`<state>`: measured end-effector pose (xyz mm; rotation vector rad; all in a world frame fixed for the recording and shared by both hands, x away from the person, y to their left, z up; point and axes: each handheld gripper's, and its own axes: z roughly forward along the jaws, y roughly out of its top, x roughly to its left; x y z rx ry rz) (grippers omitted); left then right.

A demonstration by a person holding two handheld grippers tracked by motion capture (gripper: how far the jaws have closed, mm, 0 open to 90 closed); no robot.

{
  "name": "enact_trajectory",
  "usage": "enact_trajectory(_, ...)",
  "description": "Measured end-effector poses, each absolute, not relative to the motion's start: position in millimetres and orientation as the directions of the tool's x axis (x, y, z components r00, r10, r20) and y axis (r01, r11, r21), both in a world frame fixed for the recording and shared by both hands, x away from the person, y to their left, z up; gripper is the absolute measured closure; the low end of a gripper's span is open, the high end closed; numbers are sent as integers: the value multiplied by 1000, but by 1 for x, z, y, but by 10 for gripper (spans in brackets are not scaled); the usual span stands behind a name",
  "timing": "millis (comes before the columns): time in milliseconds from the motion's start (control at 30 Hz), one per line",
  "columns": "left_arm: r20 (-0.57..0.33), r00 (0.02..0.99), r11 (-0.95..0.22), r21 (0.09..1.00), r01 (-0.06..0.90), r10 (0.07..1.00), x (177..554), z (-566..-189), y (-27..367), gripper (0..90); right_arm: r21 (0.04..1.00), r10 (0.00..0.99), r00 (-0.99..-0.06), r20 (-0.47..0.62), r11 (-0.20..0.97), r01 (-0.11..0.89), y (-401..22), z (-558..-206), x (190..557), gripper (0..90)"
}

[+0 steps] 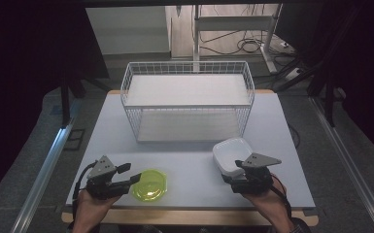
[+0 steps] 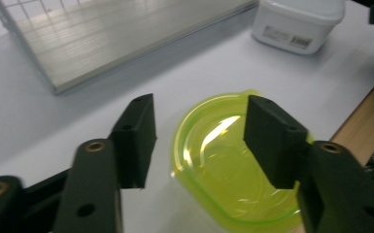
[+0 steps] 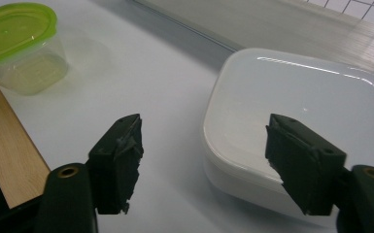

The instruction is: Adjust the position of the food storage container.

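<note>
While both hands sit at the near edge of the pale grey table, the left gripper points right at a small clear plastic tub with a lime-green lid. In the left gripper view its jaws stand apart over the tub, one off the lid's left rim, the other above the lid's right part; no pad presses on it, so open, nothing held. The tub stands on the table close to the wooden front edge, upright, lid on.

The right gripper reaches at a white rounded-square plastic container with a white lid, near right of the table. In the right gripper view the jaws are spread, the left one over bare table beside the container, the right one above its near lid edge; whether that pad touches the lid I cannot tell, no squeeze seen, so open.

A white wire basket rack with two pale shelves stands behind both, mid table, well apart from the tub, near the white container. The tub and container are well apart from each other.
</note>
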<state>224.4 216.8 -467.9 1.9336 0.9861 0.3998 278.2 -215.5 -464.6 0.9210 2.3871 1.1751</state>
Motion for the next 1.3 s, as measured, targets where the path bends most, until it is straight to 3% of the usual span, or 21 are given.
enact_trajectory(467,-93,754,-373,825,424,650,207,-461,172,900,805,639,-769,-24,468,364,-209,-462,271,426)
enact_trajectory(667,-122,781,-386,816,430,612,204,-464,160,900,796,633,-773,-27,482,366,-206,-466,272,427)
enact_trajectory(1300,-90,778,-477,745,467,622,198,-492,140,900,798,633,-772,-56,493,346,-205,-468,271,424)
